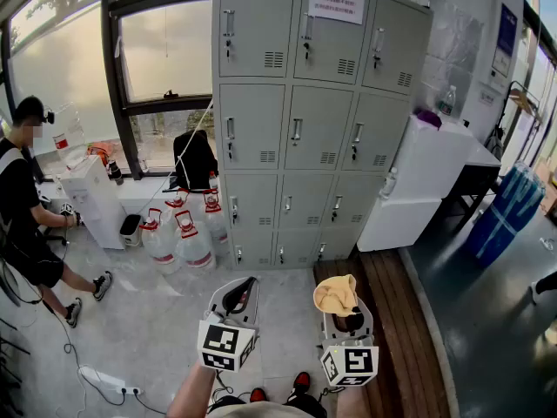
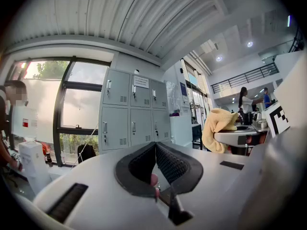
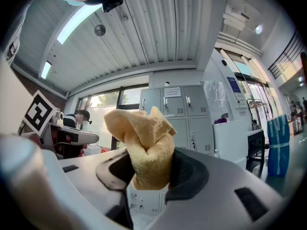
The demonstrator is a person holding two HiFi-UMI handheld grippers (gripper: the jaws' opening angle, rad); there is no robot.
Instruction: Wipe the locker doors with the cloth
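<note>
The cloth (image 3: 144,145), soft yellow terry bunched into a fat knot, is pinched between the jaws of the right gripper (image 1: 345,310), low and well back from the lockers (image 1: 296,120). The left gripper (image 2: 155,147) has its ribbed black pads (image 2: 173,165) shut together on nothing. The doors are flat grey painted steel with vent slots. I'd guess a wad that tight wipes only a thin stripe, or catches on a metal handle (image 1: 297,131) and tugs loose.
</note>
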